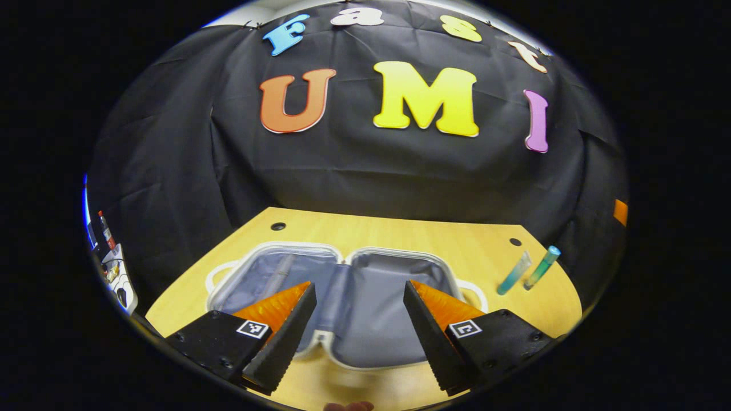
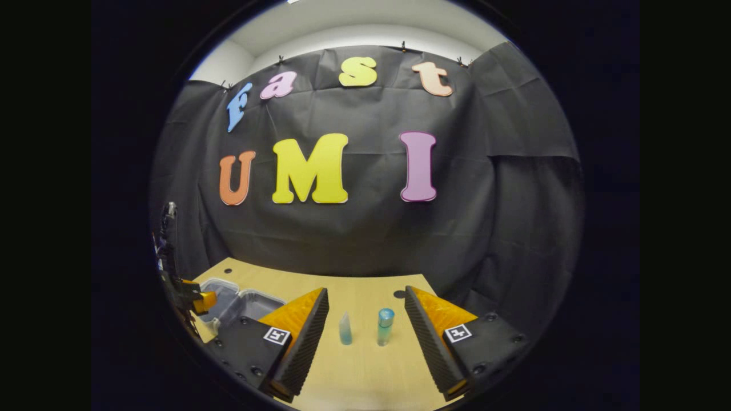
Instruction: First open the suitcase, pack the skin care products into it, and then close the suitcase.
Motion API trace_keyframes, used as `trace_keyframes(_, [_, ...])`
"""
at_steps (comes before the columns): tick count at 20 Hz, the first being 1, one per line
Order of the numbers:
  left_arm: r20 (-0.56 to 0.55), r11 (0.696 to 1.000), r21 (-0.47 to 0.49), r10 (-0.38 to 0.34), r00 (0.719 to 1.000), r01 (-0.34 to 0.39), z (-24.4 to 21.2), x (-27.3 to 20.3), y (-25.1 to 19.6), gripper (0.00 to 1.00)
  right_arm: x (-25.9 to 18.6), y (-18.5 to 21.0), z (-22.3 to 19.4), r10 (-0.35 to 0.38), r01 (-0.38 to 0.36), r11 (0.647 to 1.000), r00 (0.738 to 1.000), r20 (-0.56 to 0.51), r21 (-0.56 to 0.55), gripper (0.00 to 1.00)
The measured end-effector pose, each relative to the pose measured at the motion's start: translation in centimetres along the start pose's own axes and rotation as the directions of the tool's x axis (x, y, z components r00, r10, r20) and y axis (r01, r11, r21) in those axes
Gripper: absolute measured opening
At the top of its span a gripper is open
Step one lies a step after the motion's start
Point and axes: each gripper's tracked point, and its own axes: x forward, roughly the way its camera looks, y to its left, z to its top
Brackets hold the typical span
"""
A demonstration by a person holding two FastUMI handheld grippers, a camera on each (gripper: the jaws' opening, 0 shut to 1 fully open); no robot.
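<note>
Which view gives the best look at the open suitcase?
The left gripper view: the suitcase lies open and centred just past the left tool, both grey-lined halves on show. The right gripper view catches only a small part of it at the far left edge, partly behind the right tool's finger.

Black cloth wall behind a light wooden table, white ceiling above
</note>
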Motion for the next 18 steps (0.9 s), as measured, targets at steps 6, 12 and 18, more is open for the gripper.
trace_keyframes(6, [-0.044, 0.986, 0.034, -0.159, 0.986, 0.161, -1.7, 1.2, -11.8, 0.98, -0.2, -5.0, -1.5, -0.015, 0.014, 0.999, 0.999, -0.048, -0.028, 0.8])
trace_keyframes(12, [-0.129, 0.951, 0.108, -0.275, 0.953, 0.29, -6.2, 4.7, -21.6, 0.99, -1.0, -11.4, -3.8, -0.056, 0.046, 0.996, 0.99, -0.132, -0.076, 0.77])
trace_keyframes(18, [-0.175, 0.939, 0.077, -0.319, 0.931, 0.336, -9.4, 9.2, -27.9, 0.98, -0.6, -16.4, -4.4, -0.119, 0.107, 0.991, 0.979, -0.168, -0.075, 0.8])
